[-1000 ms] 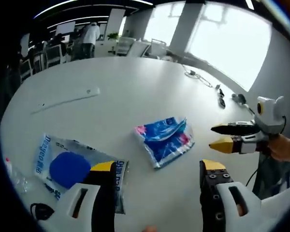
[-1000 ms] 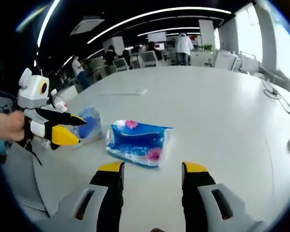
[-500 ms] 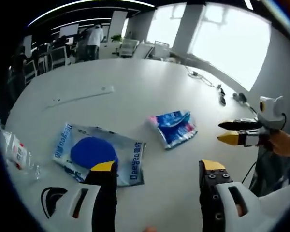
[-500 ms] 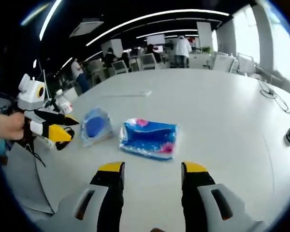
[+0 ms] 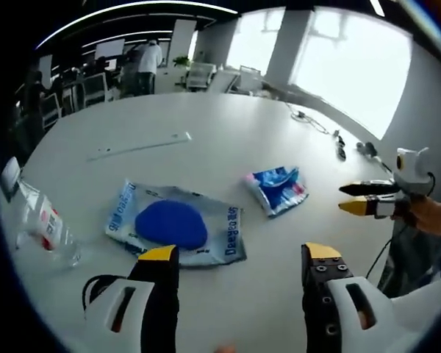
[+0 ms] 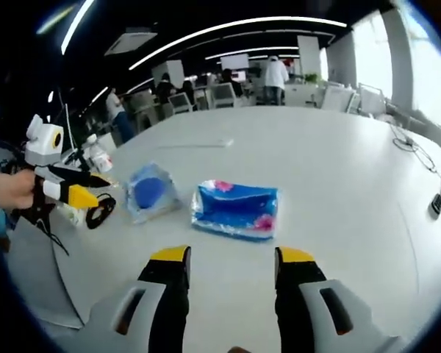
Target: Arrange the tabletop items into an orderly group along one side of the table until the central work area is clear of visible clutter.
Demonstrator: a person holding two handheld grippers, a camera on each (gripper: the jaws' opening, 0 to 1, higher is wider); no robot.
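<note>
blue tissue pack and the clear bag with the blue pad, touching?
Apart. The left gripper view shows bare white table between the tissue pack and the clear bag; the right gripper view shows the same gap.

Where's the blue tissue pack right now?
In the right gripper view the tissue pack lies flat on the white table, straight ahead of the jaws, just right of the clear bag with the blue disc.
</note>
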